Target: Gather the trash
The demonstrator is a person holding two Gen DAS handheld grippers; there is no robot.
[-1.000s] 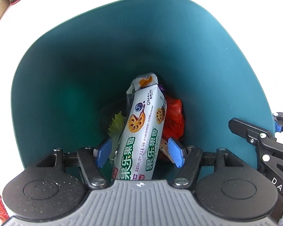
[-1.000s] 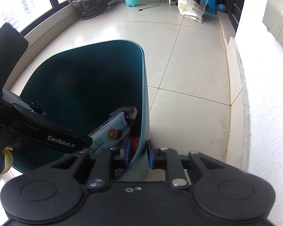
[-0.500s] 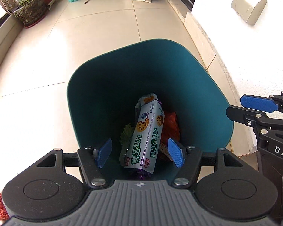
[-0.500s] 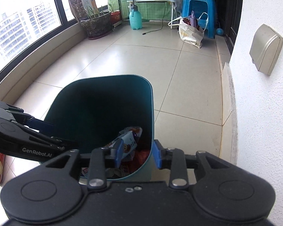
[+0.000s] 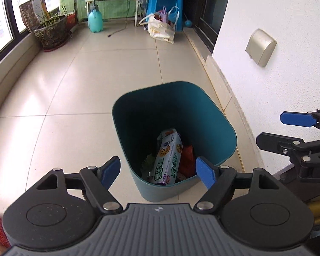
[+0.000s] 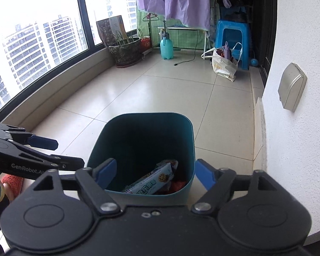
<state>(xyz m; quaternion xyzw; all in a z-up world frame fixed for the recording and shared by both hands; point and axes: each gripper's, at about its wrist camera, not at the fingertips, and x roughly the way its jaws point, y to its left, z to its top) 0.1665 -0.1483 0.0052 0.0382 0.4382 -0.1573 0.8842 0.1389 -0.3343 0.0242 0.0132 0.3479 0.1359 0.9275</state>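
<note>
The dark teal plastic waste bin stands on the pale tiled floor near the white wall, with a white-and-green snack wrapper and red crumpled packaging lying inside it. The left gripper hovers above the bin's near rim, its jaws having just opened wide with nothing between them. The right gripper has also just spread its jaws wide, empty, straddling the bin's near edge in its own view.

Upright teal bin, snack wrapper leaning inside
</note>
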